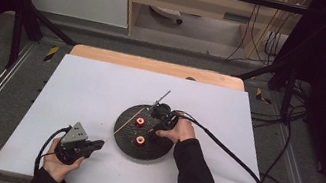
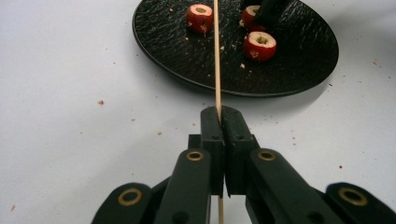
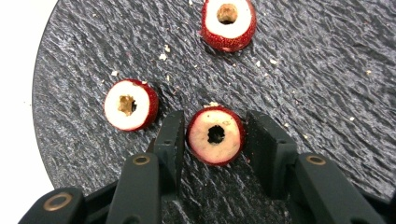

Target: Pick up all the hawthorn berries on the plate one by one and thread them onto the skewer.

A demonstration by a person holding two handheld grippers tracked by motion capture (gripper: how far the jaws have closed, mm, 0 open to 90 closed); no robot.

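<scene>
A black round plate (image 1: 157, 152) lies on the white table and carries red fruit pieces with cored centres. My right gripper (image 3: 215, 128) hangs over the plate, open, with its jaws on either side of one cored piece (image 3: 215, 135); a narrow gap remains at the right jaw. Two more pieces (image 3: 128, 105) (image 3: 228, 18) lie beyond it. My left gripper (image 2: 219, 116) is shut on a thin wooden skewer (image 2: 216, 56) that points over the plate's near edge (image 2: 233, 88). In the high view the left gripper (image 1: 98, 144) sits off the plate's left, its skewer (image 1: 121, 127) slanting up toward the right gripper (image 1: 162, 118).
The white table top (image 1: 95, 90) has open room to the left, back and right of the plate. Fruit crumbs (image 2: 100, 101) are scattered on it. The right gripper's cable (image 1: 231, 154) trails off the table's right edge. A wooden strip (image 1: 155, 65) borders the far side.
</scene>
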